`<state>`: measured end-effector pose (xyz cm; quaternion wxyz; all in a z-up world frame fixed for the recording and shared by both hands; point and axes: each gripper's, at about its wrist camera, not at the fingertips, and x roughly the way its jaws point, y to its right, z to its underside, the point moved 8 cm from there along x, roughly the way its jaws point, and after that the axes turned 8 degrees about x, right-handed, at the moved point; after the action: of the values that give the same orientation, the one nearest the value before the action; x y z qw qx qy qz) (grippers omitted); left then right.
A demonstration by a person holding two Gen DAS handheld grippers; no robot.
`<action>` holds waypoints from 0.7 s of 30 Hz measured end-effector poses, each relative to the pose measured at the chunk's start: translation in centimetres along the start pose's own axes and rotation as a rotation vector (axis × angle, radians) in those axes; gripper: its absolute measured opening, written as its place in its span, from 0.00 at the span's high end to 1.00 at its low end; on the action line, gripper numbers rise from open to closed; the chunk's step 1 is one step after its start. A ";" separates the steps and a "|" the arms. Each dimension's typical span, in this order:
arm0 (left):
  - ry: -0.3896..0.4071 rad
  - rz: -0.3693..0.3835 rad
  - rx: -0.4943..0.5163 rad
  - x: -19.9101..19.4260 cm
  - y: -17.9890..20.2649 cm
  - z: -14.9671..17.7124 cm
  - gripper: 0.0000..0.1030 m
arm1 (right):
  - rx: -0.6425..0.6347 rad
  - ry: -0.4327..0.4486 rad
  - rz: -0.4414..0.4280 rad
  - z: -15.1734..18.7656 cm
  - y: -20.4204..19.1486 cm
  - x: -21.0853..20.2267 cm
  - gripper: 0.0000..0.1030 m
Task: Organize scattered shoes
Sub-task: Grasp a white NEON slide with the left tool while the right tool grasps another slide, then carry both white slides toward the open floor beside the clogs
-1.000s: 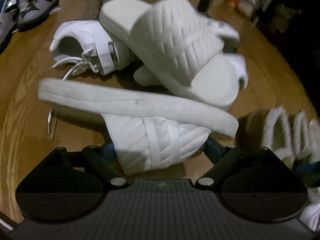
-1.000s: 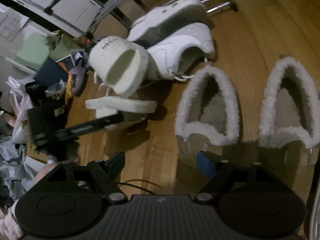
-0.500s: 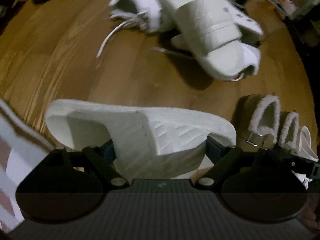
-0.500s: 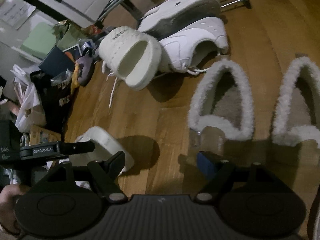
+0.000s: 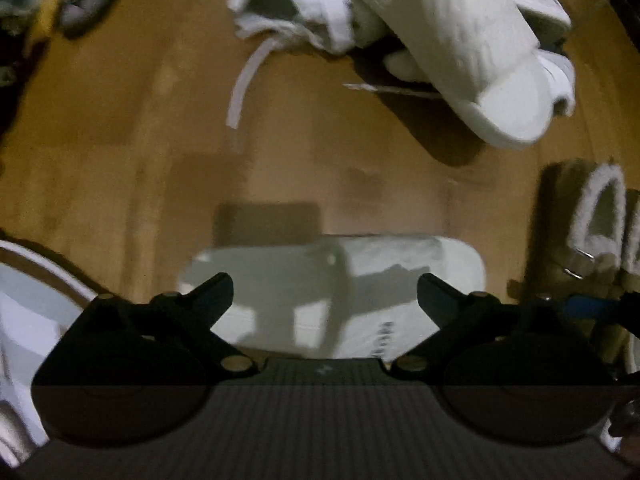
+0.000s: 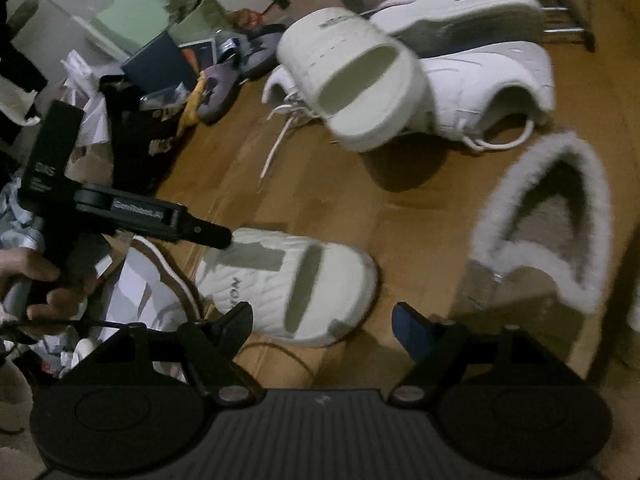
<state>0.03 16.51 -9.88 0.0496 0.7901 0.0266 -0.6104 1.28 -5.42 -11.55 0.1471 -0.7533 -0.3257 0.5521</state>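
Observation:
A white quilted slide [image 5: 340, 292] lies flat on the wooden floor [image 5: 160, 168], right under my left gripper [image 5: 325, 290], which is open and just above it. The right wrist view shows the same slide [image 6: 288, 288] with the left gripper's fingers [image 6: 208, 234] over its rear. Its mate, a second white slide [image 5: 472, 48], leans on a white lace-up sneaker [image 5: 292, 8] farther off; the mate also shows in the right wrist view [image 6: 352, 80]. My right gripper [image 6: 322, 318] is open and empty, low over the floor.
A fur-lined slipper [image 6: 548, 224] sits on the right, also in the left wrist view [image 5: 596, 224]. A white perforated clog [image 6: 460, 12] lies by a metal rack [image 6: 560, 28]. Grey sandals [image 6: 224, 84], bags and clutter [image 6: 92, 92] crowd the left side.
My left gripper carried the white slide away from the pile, set it flat on the floor and opened. The right gripper swung left and stayed open.

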 end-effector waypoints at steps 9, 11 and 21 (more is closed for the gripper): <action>-0.025 0.008 -0.067 -0.5 -2.5 1.9 0.03 | -0.314 -0.192 0.004 -2.8 -6.2 4.3 0.23; 0.039 0.036 -0.111 -1.5 -2.9 1.4 0.03 | -0.383 -0.234 0.034 -3.0 -7.0 4.8 0.23; 0.144 -0.027 -0.359 -3.1 -9.0 5.2 0.03 | -0.806 -0.474 0.044 -1.7 -12.5 7.6 0.21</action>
<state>-6.66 24.98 -8.61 0.1796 0.8097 0.1492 -0.5384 0.12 9.07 -9.24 -0.2474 -0.6100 -0.5229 0.5414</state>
